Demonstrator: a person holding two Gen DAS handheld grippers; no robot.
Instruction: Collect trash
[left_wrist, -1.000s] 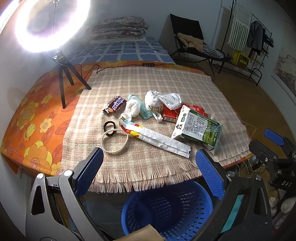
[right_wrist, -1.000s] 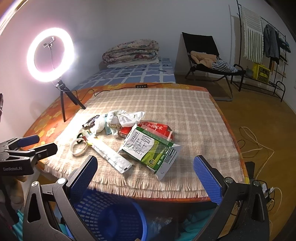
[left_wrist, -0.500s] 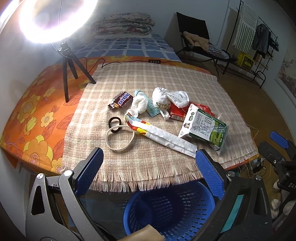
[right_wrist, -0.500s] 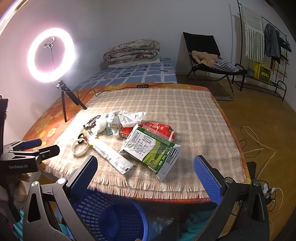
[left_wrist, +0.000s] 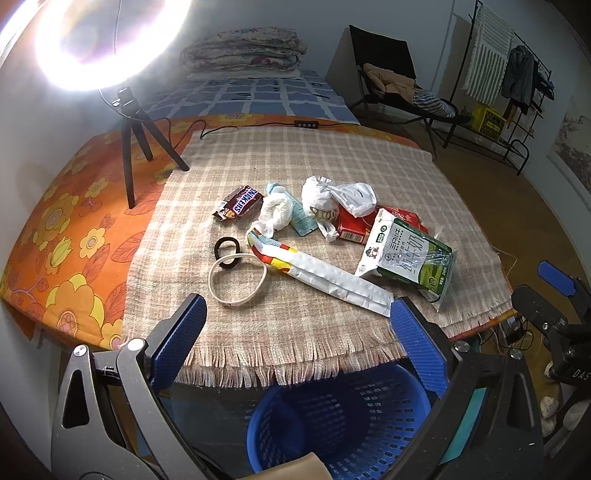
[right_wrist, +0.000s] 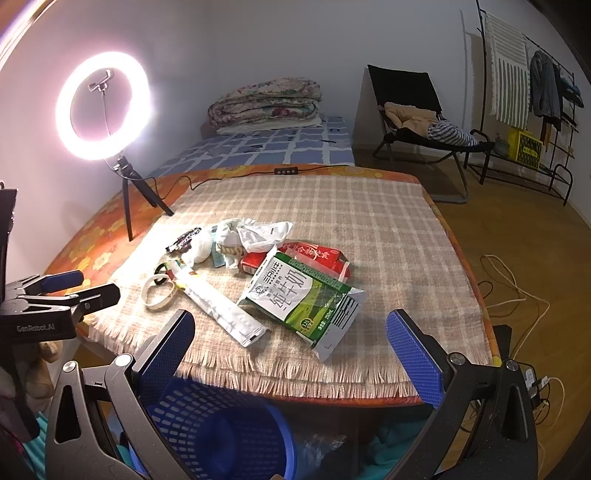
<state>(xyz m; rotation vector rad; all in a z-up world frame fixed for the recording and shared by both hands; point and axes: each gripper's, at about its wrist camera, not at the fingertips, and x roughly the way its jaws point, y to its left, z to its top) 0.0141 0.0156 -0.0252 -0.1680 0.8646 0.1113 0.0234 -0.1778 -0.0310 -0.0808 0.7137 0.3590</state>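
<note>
Trash lies on the checked cloth: a green milk carton (left_wrist: 408, 258) (right_wrist: 295, 291), a long white wrapper (left_wrist: 325, 277) (right_wrist: 218, 310), a red packet (left_wrist: 354, 225) (right_wrist: 314, 254), crumpled white tissues (left_wrist: 332, 195) (right_wrist: 251, 232), a Snickers wrapper (left_wrist: 240, 203), a beige ring (left_wrist: 238, 280) and a black band (left_wrist: 226, 248). A blue mesh basket (left_wrist: 332, 417) (right_wrist: 221, 435) stands on the floor under the table's near edge. My left gripper (left_wrist: 295, 339) is open and empty above the basket. My right gripper (right_wrist: 290, 354) is open and empty before the near edge.
A lit ring light on a tripod (right_wrist: 103, 107) (left_wrist: 129, 122) stands on the orange flowered cover at the table's left. A bed with folded quilts (right_wrist: 266, 99), a black chair (right_wrist: 417, 122) and a clothes rack (right_wrist: 532, 96) stand behind. Cables (right_wrist: 517, 295) lie on the floor at right.
The left gripper has moved forward and higher toward the table; the trash looks closer. The right gripper has hardly moved. Both stay open.
</note>
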